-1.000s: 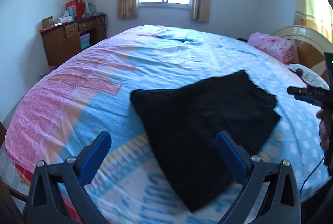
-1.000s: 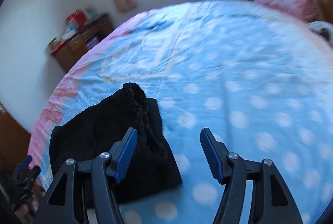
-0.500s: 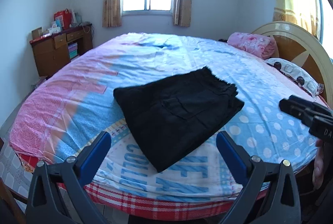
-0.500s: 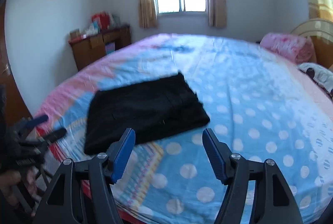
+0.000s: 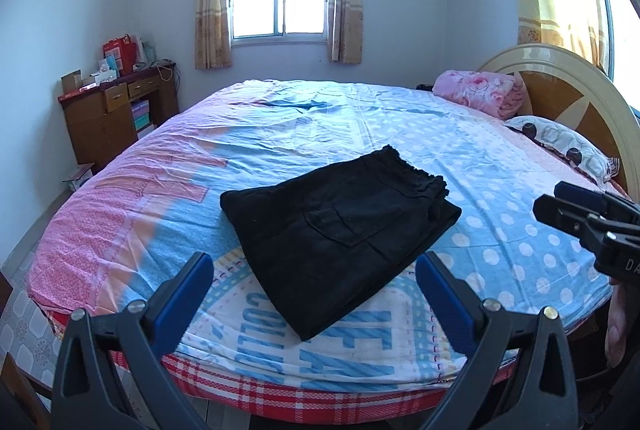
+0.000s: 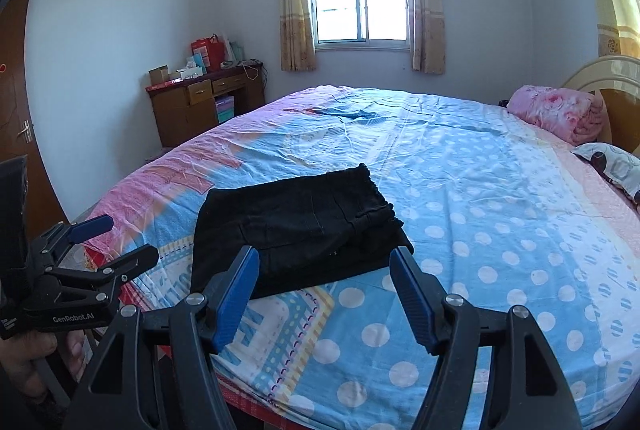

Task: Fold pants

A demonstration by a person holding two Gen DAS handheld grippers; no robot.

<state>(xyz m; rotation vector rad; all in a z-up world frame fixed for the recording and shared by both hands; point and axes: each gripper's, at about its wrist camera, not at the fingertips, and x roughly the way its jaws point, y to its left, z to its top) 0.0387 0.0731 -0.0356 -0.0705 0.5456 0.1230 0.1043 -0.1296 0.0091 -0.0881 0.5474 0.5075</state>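
Note:
Black pants (image 5: pixel 340 230) lie folded into a compact rectangle near the front edge of the bed (image 5: pixel 500 166); they also show in the right wrist view (image 6: pixel 296 226). My left gripper (image 5: pixel 312 294) is open and empty, held back from the bed edge, off the pants. My right gripper (image 6: pixel 324 294) is open and empty, also held back above the bed's near edge. Each gripper shows in the other's view: the right one at the far right (image 5: pixel 588 218), the left one at the far left (image 6: pixel 100 242).
The bed has a blue, pink and polka-dot sheet. A rolled pink blanket (image 5: pixel 480 96) and a patterned pillow (image 5: pixel 560 146) lie by the headboard (image 5: pixel 580 90). A wooden desk (image 5: pixel 112 114) stands at the left wall. A window (image 5: pixel 284 2) is behind.
Both grippers have pulled back and up from the pants over the last second. The pants lie folded and have not moved since half a second ago.

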